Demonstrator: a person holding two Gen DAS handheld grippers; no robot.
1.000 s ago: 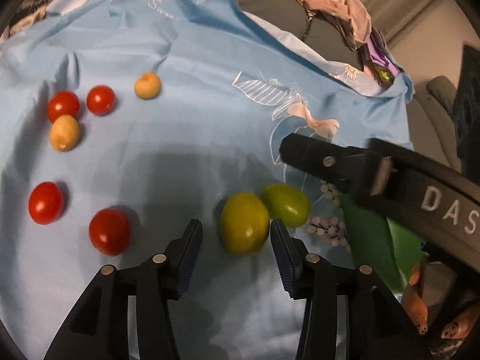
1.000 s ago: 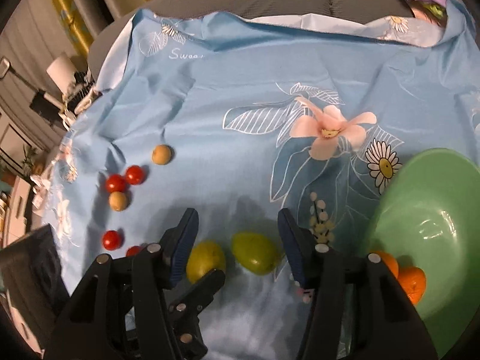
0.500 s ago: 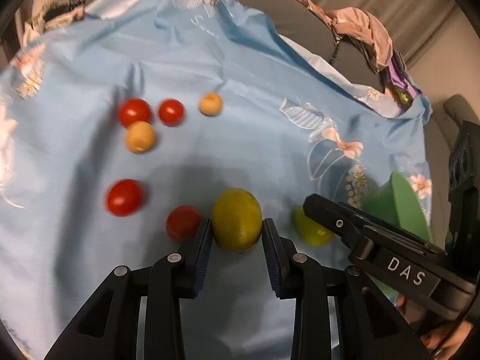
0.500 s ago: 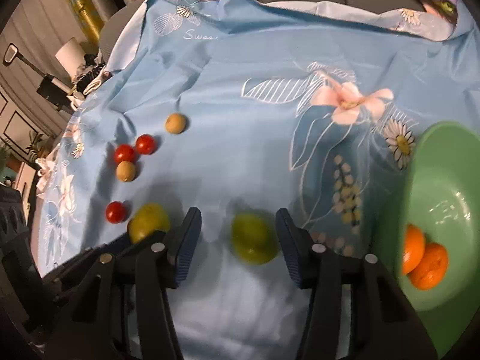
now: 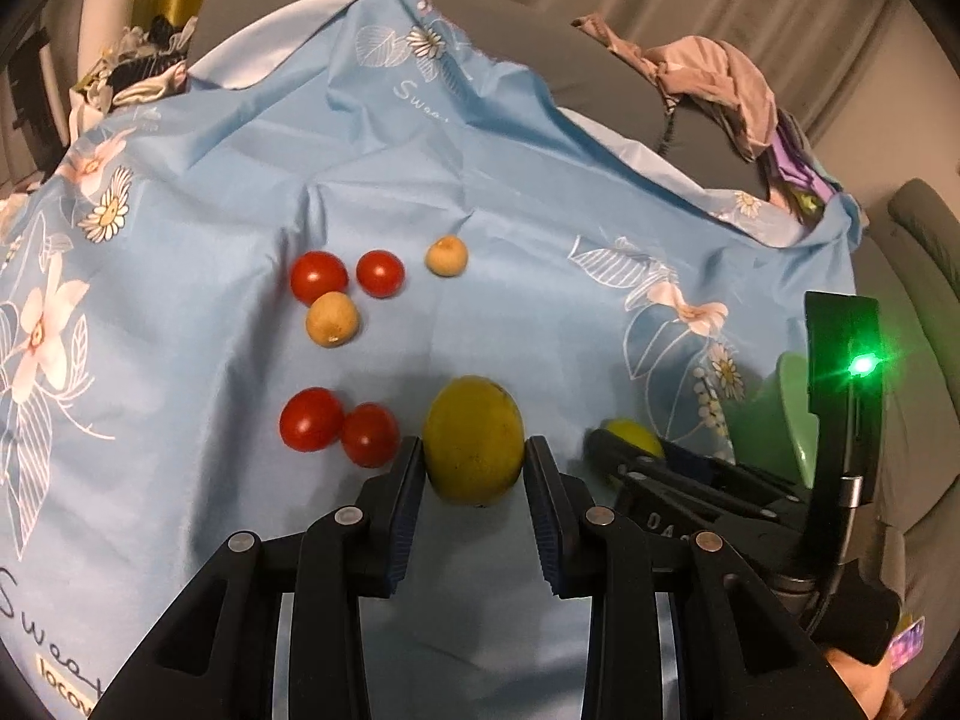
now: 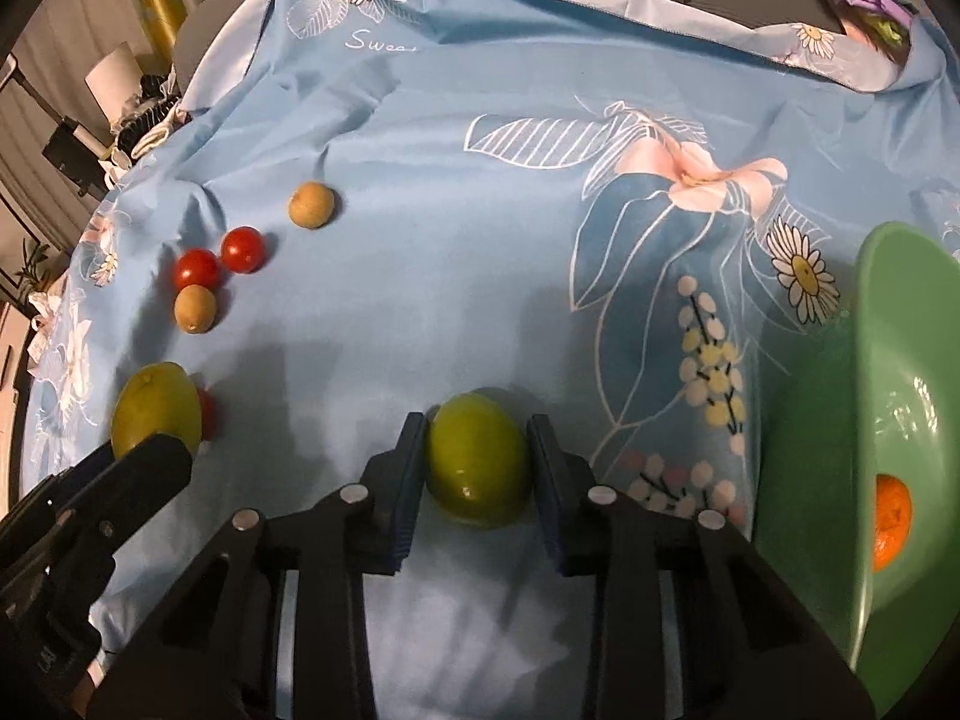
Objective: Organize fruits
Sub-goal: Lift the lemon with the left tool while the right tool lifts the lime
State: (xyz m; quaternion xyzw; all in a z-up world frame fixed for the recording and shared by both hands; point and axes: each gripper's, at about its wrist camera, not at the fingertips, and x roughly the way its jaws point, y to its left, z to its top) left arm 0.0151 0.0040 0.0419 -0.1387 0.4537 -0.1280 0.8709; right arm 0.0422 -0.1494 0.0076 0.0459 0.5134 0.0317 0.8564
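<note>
A yellow lemon (image 5: 471,420) sits between the pads of my left gripper (image 5: 474,445), which is shut on it just above the blue flowered cloth (image 5: 540,228). In the right wrist view a green lemon (image 6: 477,471) lies on the cloth inside my right gripper (image 6: 475,423). Its jaws are closing and both pads touch the fruit's sides. The yellow lemon (image 6: 157,408) also shows at the left of that view. A green bowl (image 6: 900,360) at the right holds oranges (image 6: 892,513).
Two pairs of cherry tomatoes (image 5: 318,276) (image 5: 311,419) and two small tan fruits (image 5: 333,319) (image 5: 446,256) lie on the cloth left of and beyond the yellow lemon. Crumpled clothes (image 5: 714,69) lie on the grey sofa behind. The bowl's rim (image 5: 774,414) stands close to my right gripper.
My left gripper closed on the yellow lemon and carried it left, away from the green one. My right gripper came down over the green lemon and narrowed its jaws onto it.
</note>
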